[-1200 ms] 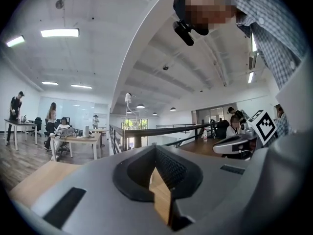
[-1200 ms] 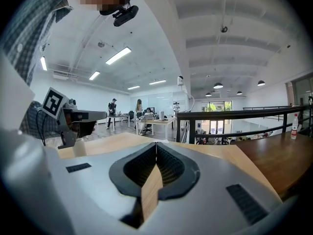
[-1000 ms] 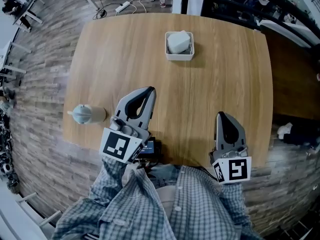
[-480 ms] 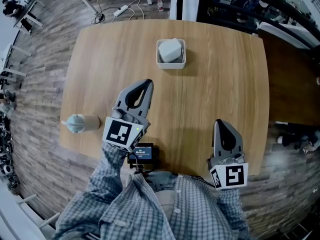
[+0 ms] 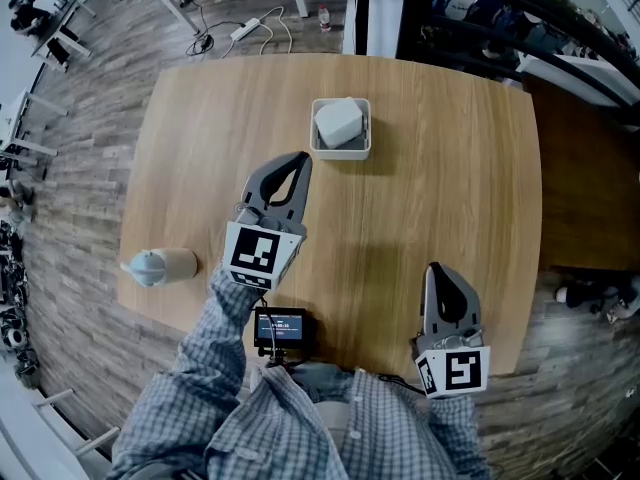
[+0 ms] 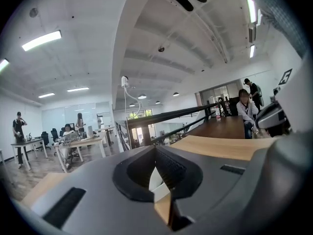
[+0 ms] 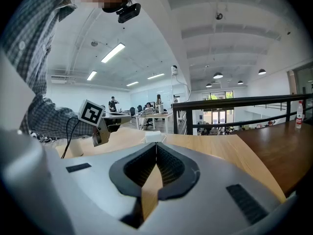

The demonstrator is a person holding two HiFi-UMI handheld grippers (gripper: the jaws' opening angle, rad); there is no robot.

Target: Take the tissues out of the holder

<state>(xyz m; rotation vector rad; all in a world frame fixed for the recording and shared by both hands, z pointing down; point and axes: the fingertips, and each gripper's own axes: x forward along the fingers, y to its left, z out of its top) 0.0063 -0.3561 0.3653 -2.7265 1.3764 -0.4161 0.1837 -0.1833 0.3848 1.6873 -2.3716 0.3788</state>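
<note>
Pointing at holder [image 5: 340,150], left gripper [image 5: 299,158] and right gripper [image 5: 436,268] have fingers together; jug [image 5: 158,265] aside.

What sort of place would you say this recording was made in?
Most likely an open-plan office: people sit and stand at desks in the background, strip lights run along a high ceiling, and a wooden table stands in front.

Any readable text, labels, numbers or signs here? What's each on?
No text is legible.
Small screen: lit characters, too small to read.
Left gripper and right gripper: cubes carry black-and-white square markers, no words.
Bottle: label too small to read.
</note>
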